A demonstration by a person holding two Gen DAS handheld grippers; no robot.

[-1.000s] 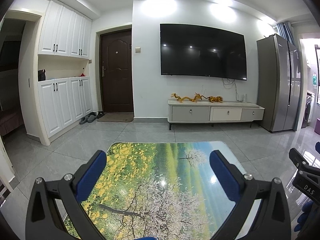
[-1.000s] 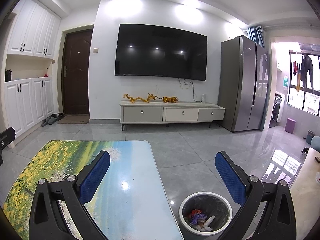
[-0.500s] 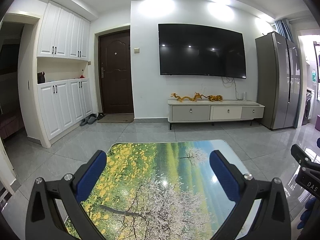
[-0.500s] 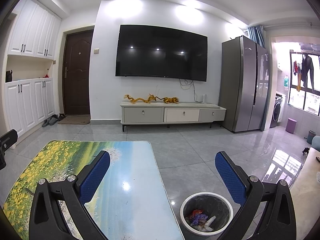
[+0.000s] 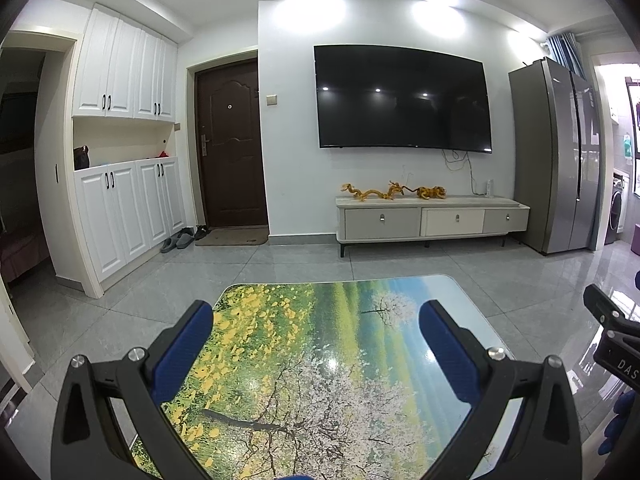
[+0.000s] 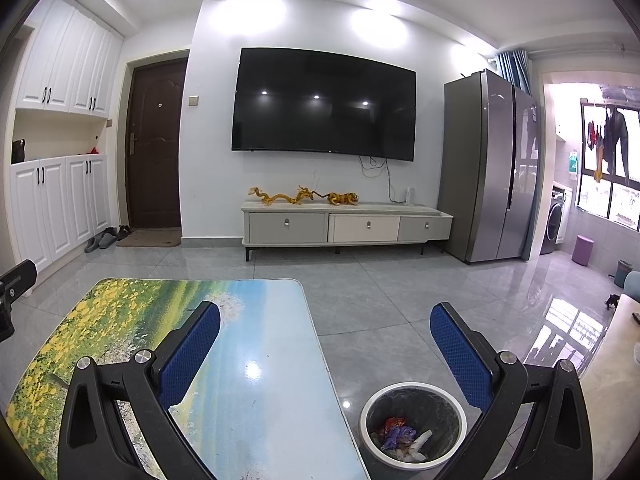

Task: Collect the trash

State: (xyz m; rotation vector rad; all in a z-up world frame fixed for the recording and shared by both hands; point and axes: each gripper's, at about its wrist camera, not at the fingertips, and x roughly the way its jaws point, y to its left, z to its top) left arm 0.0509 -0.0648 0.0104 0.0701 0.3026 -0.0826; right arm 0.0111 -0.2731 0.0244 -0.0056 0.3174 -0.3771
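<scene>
Seemingly done: with both the left claw [image 5: 316,334] and right claw [image 6: 325,334] spread apart and empty above the bare worktop [image 6: 256,364], scan beside the bin [image 6: 413,424] for strays.

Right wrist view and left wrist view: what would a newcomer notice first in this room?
First comes the big black flat television on the white wall, above a low grey drawer cabinet. Next is the glossy low table printed with yellow flowers and white blossom trees, lying under the open left gripper. Beside the table, on the grey floor, stands a round white-rimmed trash bin with crumpled wrappers inside, framed by the open right gripper.
</scene>
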